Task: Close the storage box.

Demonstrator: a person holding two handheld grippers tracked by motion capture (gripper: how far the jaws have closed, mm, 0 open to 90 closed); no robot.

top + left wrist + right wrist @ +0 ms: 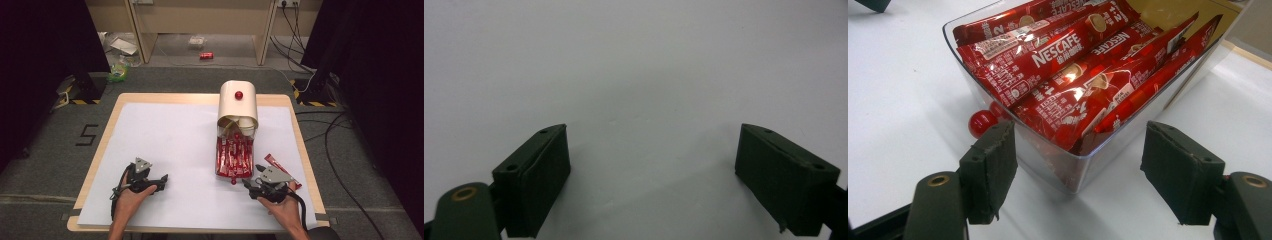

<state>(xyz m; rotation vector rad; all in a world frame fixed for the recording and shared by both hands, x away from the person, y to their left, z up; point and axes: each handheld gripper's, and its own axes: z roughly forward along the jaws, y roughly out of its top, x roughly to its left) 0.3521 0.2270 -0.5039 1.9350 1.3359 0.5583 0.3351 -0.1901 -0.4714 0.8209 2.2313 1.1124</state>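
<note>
A wooden table (295,130) covered by a white sheet (170,145) carries a clear plastic drawer (998,95) pulled out of a cream-coloured dispenser box (238,102), which stands at the far end of the drawer. The box has a small red knob (239,95) on its top.

The drawer is packed with red stick sachets (1068,65) printed "NESCAFE" in white, with "1+2" and small pictures of coffee cups; the finer print is too small to read. One loose red sachet (280,167) lies on the sheet just to the right of the drawer. A round red knob (982,122) sticks out from the drawer's near end.

The right gripper (1078,172), held in a hand (285,210), sits just in front of the drawer's near right corner. Its jaws are spread wide with that corner showing between them; they hold nothing, and whether they touch the plastic cannot be told.

The left gripper (654,185), held in the other hand (131,197), rests on the sheet well to the left of the drawer. Its jaws are also spread wide, with bare white sheet between them.

On the floor left of the table, a black "5" (86,135) is marked.
</note>
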